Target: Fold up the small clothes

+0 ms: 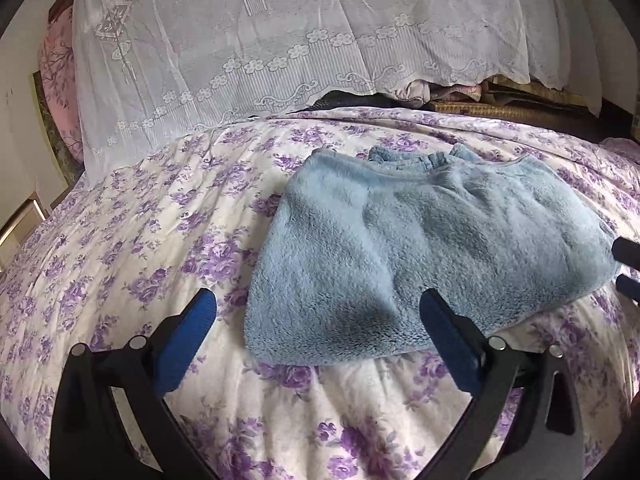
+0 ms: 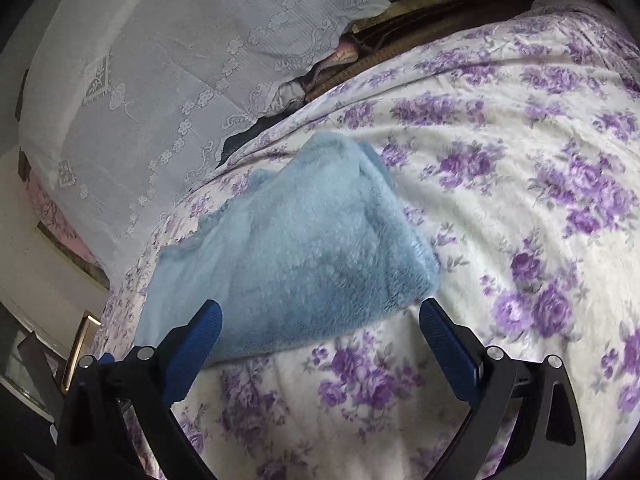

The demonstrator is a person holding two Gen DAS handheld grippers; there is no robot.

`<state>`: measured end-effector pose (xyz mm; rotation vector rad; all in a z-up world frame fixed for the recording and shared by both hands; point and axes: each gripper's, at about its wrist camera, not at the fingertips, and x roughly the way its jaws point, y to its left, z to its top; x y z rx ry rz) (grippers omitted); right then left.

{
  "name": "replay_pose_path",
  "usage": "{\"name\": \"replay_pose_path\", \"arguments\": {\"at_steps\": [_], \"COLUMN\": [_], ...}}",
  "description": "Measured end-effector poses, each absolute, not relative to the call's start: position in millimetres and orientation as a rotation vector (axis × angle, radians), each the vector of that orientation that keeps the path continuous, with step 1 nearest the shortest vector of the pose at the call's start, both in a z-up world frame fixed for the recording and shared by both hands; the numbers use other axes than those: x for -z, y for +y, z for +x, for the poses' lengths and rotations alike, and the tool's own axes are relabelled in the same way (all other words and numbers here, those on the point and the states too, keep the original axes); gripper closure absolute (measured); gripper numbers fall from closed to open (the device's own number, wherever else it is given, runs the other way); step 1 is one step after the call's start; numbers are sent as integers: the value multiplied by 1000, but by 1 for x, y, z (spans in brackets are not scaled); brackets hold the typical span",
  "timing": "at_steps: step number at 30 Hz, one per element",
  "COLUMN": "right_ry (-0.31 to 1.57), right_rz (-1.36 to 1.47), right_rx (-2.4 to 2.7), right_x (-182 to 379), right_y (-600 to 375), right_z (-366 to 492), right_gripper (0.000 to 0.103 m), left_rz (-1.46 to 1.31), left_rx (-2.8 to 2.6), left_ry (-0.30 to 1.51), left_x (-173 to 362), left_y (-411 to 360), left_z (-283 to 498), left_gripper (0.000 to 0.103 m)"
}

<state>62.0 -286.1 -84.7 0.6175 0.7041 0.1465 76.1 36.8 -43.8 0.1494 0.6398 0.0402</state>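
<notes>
A light blue fleece garment (image 1: pixel 420 248) lies folded on the bed's purple-flowered quilt (image 1: pixel 132 248); it also shows in the right wrist view (image 2: pixel 288 248). My left gripper (image 1: pixel 318 312) is open and empty, jaws wide, just above the garment's near left corner. My right gripper (image 2: pixel 320 316) is open and empty, jaws straddling the garment's near right corner. The tips of my right gripper's fingers (image 1: pixel 628 252) show at the right edge of the left wrist view, beside the garment's right edge.
A white lace cover (image 1: pixel 260 40) drapes over a pile at the head of the bed, also in the right wrist view (image 2: pixel 160 80). Woven mats and cloths (image 1: pixel 500 100) lie under its edge. A pink cloth (image 1: pixel 56 80) is at far left. The quilt (image 2: pixel 520 200) spreads right.
</notes>
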Motion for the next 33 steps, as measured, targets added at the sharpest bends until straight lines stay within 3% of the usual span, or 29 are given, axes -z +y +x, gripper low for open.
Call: {"name": "replay_pose_path", "arguments": {"at_steps": [20,27,33], "right_ry": [683,678,660], "right_rz": [668,680,729], "right_rx": [-146,-153,-186], "right_x": [95,96,95], "right_y": [-287,-289,-298], "right_z": [62,61,56], "right_gripper": [3,3,3], "left_rz": [113,106,113], "left_rx": [-14,-4,11], "left_ry": [661,781,705], "left_x": [31,72,54], "left_y": [10,2,2], "left_z": [113,152,133], "left_gripper": [4,4,5]}}
